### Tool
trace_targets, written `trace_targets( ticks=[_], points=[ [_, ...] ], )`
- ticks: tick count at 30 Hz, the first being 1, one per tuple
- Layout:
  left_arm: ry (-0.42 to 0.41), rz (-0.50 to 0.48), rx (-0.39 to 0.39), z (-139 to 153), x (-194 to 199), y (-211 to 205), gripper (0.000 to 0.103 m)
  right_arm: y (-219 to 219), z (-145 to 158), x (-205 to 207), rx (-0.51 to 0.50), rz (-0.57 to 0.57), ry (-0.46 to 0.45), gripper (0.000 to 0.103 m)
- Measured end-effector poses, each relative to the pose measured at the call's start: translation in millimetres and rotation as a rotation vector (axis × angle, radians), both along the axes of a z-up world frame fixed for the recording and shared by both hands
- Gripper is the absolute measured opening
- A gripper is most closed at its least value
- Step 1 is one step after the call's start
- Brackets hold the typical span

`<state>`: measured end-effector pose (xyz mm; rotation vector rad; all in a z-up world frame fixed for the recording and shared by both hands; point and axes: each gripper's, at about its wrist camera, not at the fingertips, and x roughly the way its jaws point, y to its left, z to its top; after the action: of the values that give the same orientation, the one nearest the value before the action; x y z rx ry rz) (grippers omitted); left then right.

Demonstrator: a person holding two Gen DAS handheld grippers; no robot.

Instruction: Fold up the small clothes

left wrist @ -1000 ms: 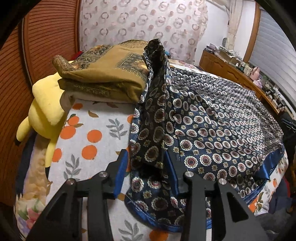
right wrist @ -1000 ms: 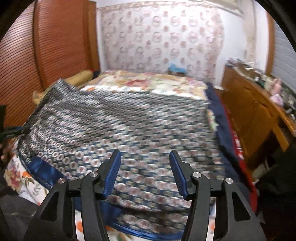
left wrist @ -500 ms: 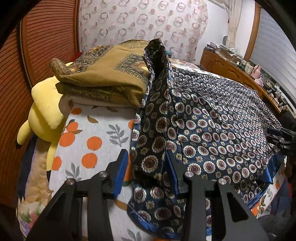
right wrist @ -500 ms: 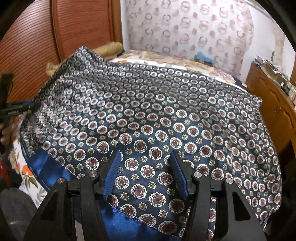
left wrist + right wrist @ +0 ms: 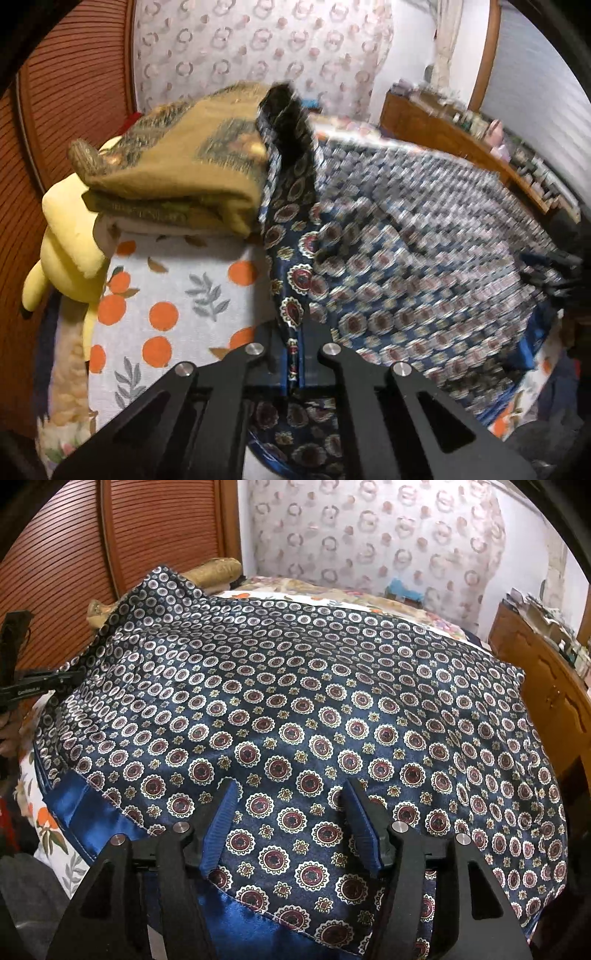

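A navy silk scarf (image 5: 332, 709) with red-and-white medallions and a plain blue border lies spread over the bed. My left gripper (image 5: 293, 354) is shut on the scarf's left edge (image 5: 291, 295), pinching a fold between its pads. One corner of the scarf (image 5: 286, 122) stands up against a folded pile. My right gripper (image 5: 291, 827) is open, its blue pads (image 5: 221, 823) just above the scarf near its front border (image 5: 88, 808). The left gripper also shows in the right wrist view (image 5: 40, 688) at the scarf's far left edge.
A folded ochre cloth (image 5: 184, 173) lies stacked at the bed's left, with a yellow plush toy (image 5: 70, 240) beside it. The bedsheet (image 5: 173, 295) has orange fruit print. A wooden sideboard (image 5: 546, 686) with clutter runs along the right. A slatted wooden door (image 5: 110, 546) stands at the left.
My left gripper has closed on the scarf's left edge. The right gripper moved forward and lower over the scarf near its front border, still open.
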<state>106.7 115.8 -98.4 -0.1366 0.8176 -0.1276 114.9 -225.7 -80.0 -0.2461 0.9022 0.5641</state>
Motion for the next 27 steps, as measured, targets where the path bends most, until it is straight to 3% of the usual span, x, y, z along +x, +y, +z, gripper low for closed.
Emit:
trace_targets(
  ticks=[4, 13, 27],
  points=[
    [-0.062, -0.01, -0.047, 22.4, -6.1, -3.5, 0.0, -3.2, 0.3, 0.3, 0.019, -0.006, 0.005, 0.061],
    [-0.167, -0.076, -0.065, 67.6, 3.2, -29.8, 0.0, -22.1, 10.0, 1.1, 0.067, -0.06, -0.01, 0.061],
    [-0.249, -0.282, -0.081, 122.8, 45.2, -133.3, 0.0, -116.0, 36.5, -10.9, 0.125, -0.226, -0.078, 0.061]
  ],
)
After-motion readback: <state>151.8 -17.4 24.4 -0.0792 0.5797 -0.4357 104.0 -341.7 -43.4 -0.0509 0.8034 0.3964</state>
